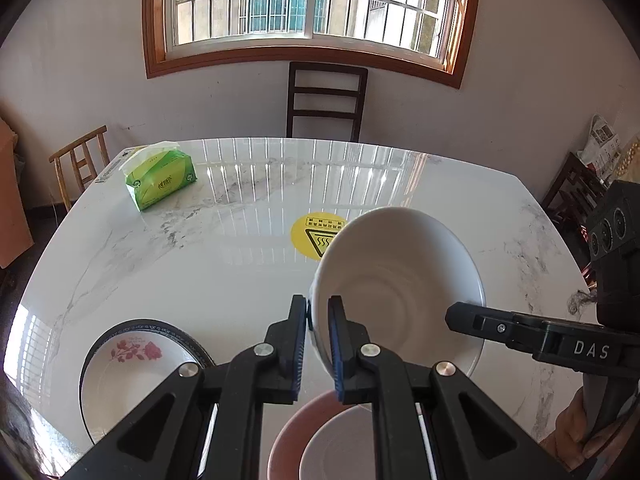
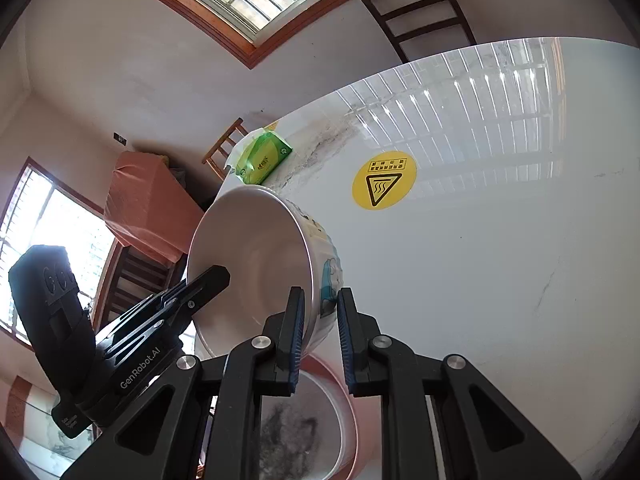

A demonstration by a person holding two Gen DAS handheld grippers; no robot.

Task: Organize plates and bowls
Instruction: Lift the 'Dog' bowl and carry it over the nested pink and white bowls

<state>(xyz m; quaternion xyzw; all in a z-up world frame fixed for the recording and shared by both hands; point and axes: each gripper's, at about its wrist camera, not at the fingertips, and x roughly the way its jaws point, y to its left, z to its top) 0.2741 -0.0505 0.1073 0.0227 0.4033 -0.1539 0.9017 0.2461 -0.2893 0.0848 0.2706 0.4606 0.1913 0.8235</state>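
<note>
While you hold it from both sides, the white bowl point(image 1: 396, 280) hangs tilted above the tabletop point(image 1: 200, 264), its opening turned toward your left side.

Left tongs point(image 1: 318, 316): clamped on the bowl's near rim, one finger inside the wall and one outside.

Right tongs point(image 2: 320, 312): straddling the opposite rim, the inner finger against the inside wall; whether the outer finger touches the bowl you cannot tell from the right wrist view, so I cannot tell if they grip it. In the left wrist view only one of their fingers point(image 1: 480, 318) shows, lying across the bowl's opening.

Bowl detail: plain white inside; a blue cartoon print point(image 2: 332, 280) shows on the outer wall.

Below the bowl: a pink-rimmed plate point(image 1: 288, 436) with a white centre sits on the tabletop at your near edge, partly hidden by the tongs.

To your left: a rose-patterned plate point(image 1: 132, 364) with a dark border rests on the tabletop, apart from the pink one.

Tabletop: white marble look, glossy, with a round yellow heat-warning sticker point(image 1: 316, 234) just behind the bowl.

Far left corner: a green tissue pack point(image 1: 160, 178) lies well apart from the dishes.

Beyond the tabletop: a dark wooden chair point(image 1: 326, 100) stands under the window point(image 1: 308, 0).
</note>
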